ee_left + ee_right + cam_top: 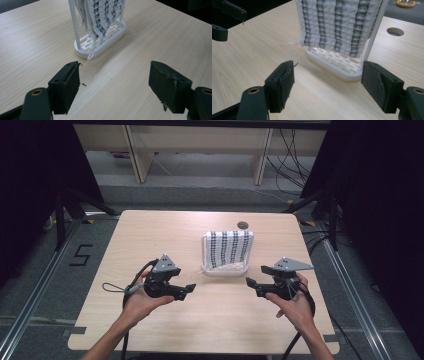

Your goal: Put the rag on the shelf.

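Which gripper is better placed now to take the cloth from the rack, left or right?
Probably right. The right gripper is open and faces the cloth's broad side. The left gripper, also open, faces the narrow end of the rack.

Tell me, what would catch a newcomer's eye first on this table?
A white cloth with dark stripes hangs on a small white rack just beyond the middle of the wooden table. Nearer the person, the left hand-held gripper and the right hand-held gripper flank it, both open and empty, pointing inward.
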`<state>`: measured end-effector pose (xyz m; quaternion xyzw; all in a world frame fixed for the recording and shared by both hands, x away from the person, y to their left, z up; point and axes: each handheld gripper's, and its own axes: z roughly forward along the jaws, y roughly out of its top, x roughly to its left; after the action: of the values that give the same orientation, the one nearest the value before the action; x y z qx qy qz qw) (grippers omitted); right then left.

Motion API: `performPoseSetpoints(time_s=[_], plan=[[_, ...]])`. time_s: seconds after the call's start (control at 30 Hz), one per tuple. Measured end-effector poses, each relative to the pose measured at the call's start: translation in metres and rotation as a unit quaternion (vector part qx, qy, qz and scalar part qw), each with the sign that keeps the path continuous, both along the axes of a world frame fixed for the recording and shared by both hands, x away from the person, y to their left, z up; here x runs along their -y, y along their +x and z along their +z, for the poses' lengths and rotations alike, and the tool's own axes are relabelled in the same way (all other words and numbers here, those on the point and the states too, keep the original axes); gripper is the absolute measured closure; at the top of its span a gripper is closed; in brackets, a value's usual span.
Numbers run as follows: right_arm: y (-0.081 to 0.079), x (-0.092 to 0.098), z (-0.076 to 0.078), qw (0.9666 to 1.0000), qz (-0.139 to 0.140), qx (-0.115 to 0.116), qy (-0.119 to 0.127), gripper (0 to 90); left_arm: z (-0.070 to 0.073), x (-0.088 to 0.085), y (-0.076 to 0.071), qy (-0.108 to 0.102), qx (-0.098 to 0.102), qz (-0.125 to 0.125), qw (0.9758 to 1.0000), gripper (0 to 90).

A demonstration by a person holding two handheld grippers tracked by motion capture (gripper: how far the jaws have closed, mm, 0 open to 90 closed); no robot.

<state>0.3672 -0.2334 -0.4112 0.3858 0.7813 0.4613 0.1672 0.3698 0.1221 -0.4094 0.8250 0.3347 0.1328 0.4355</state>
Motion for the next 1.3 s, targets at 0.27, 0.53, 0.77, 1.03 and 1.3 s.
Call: performPoseSetpoints(time_s=[0.27, 0.53, 0.77, 1.03, 1.3], plan=[[-0.005, 0.0, -0.014, 1.0, -0.003, -0.002, 0.005, 26.8, -0.014, -0.002, -0.008, 0.014, 0.007, -0.001, 0.9999, 24.2], [-0.016, -0.002, -0.024, 0.9998, -0.002, -0.014, 0.011, 23.1, -0.026, -0.006, -0.016, 0.022, 0.008, -0.002, 0.9997, 24.0], [-0.024, -0.003, -0.032, 0.9999, -0.001, -0.009, 0.01, 19.6, -0.04, -0.01, -0.026, 0.026, 0.005, -0.01, 0.9996, 23.7], [-0.033, -0.002, -0.041, 0.9999, -0.002, -0.011, -0.007, 19.2, -0.058, -0.018, -0.036, 0.039, 0.001, -0.004, 0.9992, 23.6], [-0.043, -0.004, -0.056, 0.9992, 0.009, -0.033, -0.023, 18.8, -0.066, -0.032, -0.053, 0.03, -0.004, 0.006, 0.9995, 23.3]])
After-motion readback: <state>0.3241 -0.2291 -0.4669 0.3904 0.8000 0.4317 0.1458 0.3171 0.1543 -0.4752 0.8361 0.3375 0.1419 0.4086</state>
